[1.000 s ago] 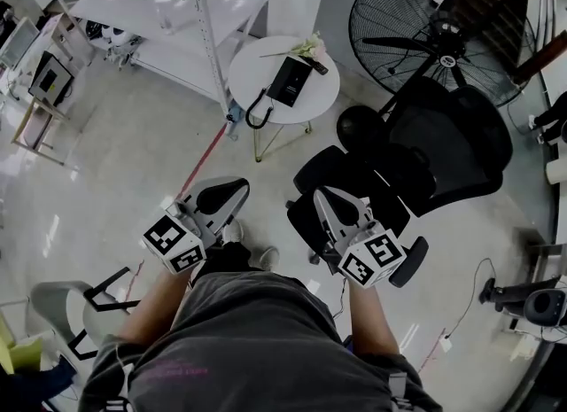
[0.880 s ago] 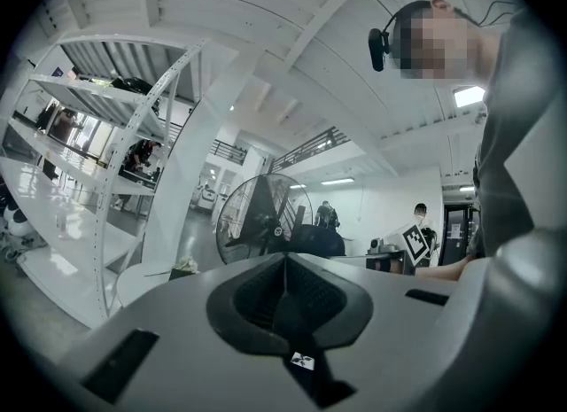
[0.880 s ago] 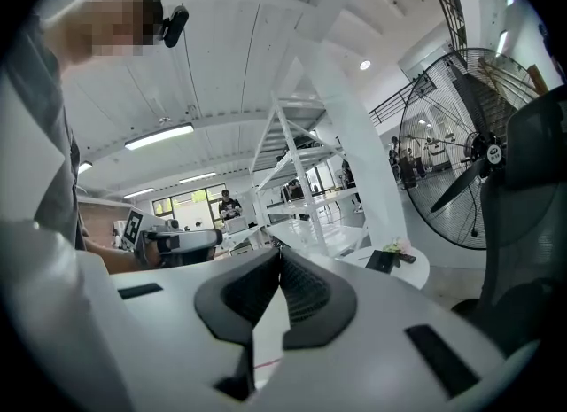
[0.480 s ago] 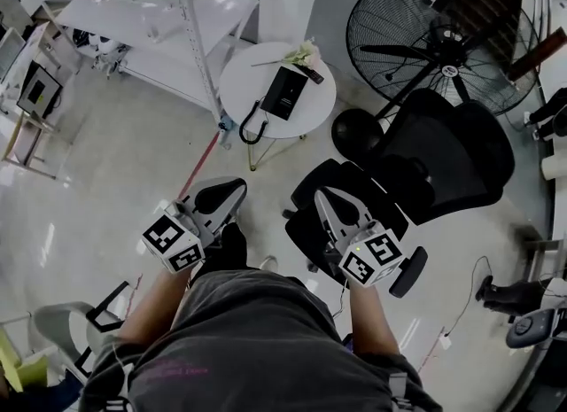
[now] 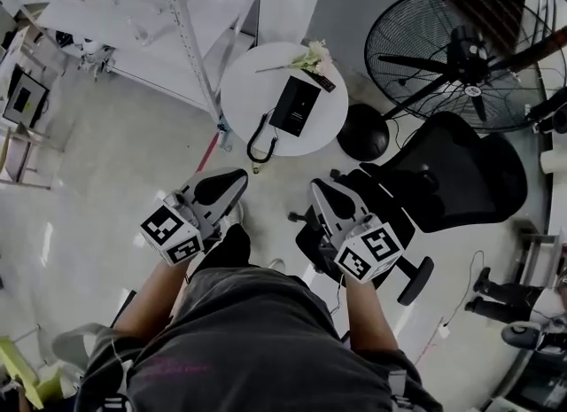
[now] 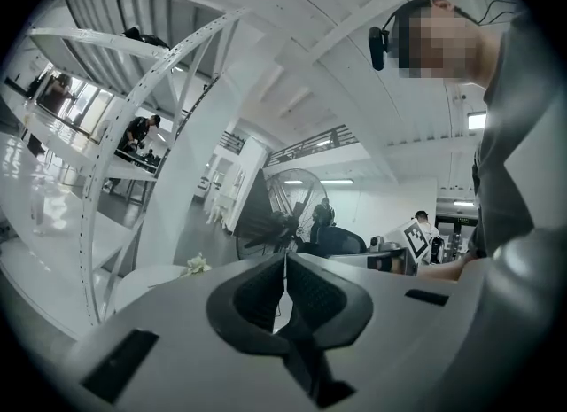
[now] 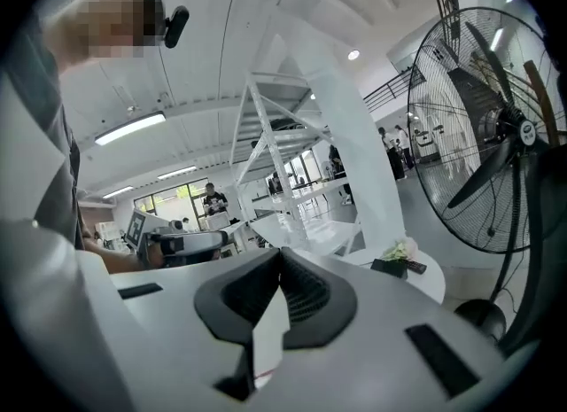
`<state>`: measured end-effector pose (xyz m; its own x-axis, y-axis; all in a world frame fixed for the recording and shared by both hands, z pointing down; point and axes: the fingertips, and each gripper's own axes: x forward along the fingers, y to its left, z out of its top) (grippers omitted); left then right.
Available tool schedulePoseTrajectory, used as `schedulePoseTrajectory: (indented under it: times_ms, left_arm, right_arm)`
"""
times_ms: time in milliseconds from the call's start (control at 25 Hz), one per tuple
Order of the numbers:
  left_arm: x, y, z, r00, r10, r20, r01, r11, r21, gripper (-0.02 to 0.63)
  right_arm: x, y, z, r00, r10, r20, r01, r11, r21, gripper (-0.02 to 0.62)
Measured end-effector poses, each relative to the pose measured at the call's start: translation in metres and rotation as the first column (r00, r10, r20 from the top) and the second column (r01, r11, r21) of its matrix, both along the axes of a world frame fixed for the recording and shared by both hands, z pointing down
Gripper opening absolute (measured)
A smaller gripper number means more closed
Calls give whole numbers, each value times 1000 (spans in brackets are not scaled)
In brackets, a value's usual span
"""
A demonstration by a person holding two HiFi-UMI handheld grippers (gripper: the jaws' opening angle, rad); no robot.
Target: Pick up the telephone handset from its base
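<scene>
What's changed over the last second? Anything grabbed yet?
The person has stepped toward the round table. In the head view, it and the telephone now sit nearer the left gripper and right gripper, and the fan has slid toward the right edge. Nothing was grabbed or released. Unchanged: both grippers shut and empty, held out ahead, and the telephone untouched on the table.

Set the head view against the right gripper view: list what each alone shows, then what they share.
Head view only: the looped black telephone cord, a red floor line. Right gripper view only: long ceiling strip lights, distant standing people. Both: the round white table, white flowers, big black wire-caged fan, white metal shelving rack.
</scene>
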<state>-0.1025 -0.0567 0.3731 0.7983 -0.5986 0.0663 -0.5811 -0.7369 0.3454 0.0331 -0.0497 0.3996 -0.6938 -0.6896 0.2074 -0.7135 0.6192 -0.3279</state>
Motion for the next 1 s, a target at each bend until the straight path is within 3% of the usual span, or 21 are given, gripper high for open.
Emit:
schedulePoseTrajectory:
  times_ms: [440, 1000]
  left_arm:
    - [-56, -101, 9, 997, 77, -9, -77, 997, -30, 23]
    - [-67, -166, 42, 988, 156, -23, -157, 985, -74, 23]
  right_arm:
    - [-66, -97, 1, 999, 40, -32, -41, 999, -21, 18]
    - [-84, -160, 30, 993, 106, -45, -109, 992, -68, 18]
